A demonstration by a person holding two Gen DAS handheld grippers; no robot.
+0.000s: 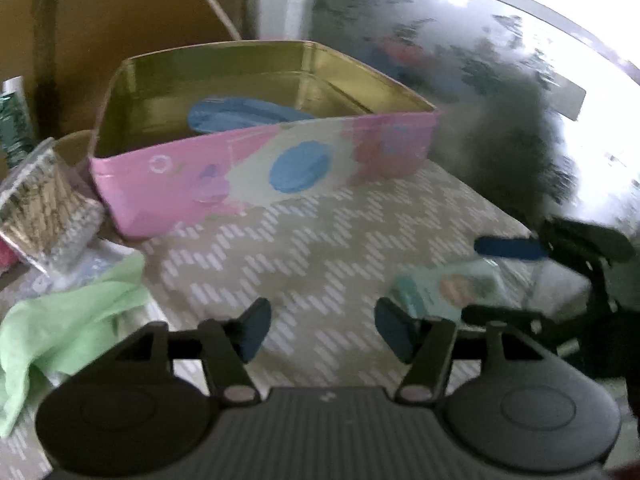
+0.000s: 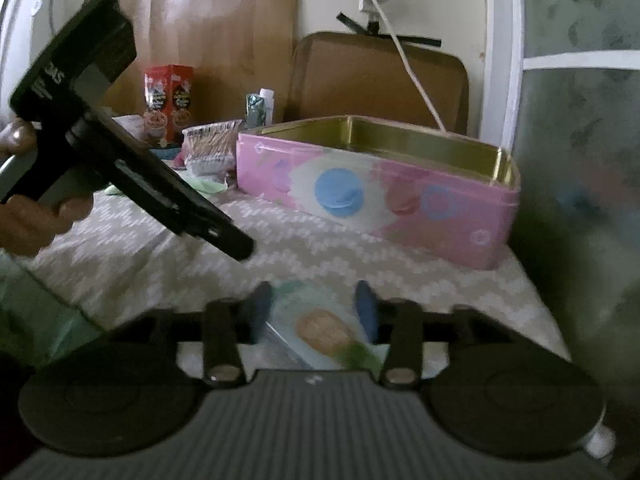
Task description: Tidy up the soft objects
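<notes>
1. Pink tin, gold inside, lid off, stands at the back of the patterned cloth. Judging by the task, it's the drop-off bin. One blue flat item lies inside; too blurred to identify.
2. Small soft packet, pale green with an orange-brown picture, lies flat on the cloth in front of the tin, apart from it. Looks like the next thing to go in.
3. Right gripper: jaws part-open, straddling the packet, one finger each side. Frame is blurred, so I can't confirm the pads press on it; I read it as not gripped. Low, shallow approach makes sense for a flat packet.
4. Left gripper: jaws part-open, nothing between them, only cloth below. Hangs just left of the packet, pointing toward the tin. Probably standing clear so the right has room.
5. Left-side clutter: green cloth crumpled at the cloth's edge, bag of cotton swabs beside the tin's left end. Green cloth is likely another soft item to sort.
6. Risk: a thin packet may slide on the cloth instead of lifting when the jaws close.
</notes>
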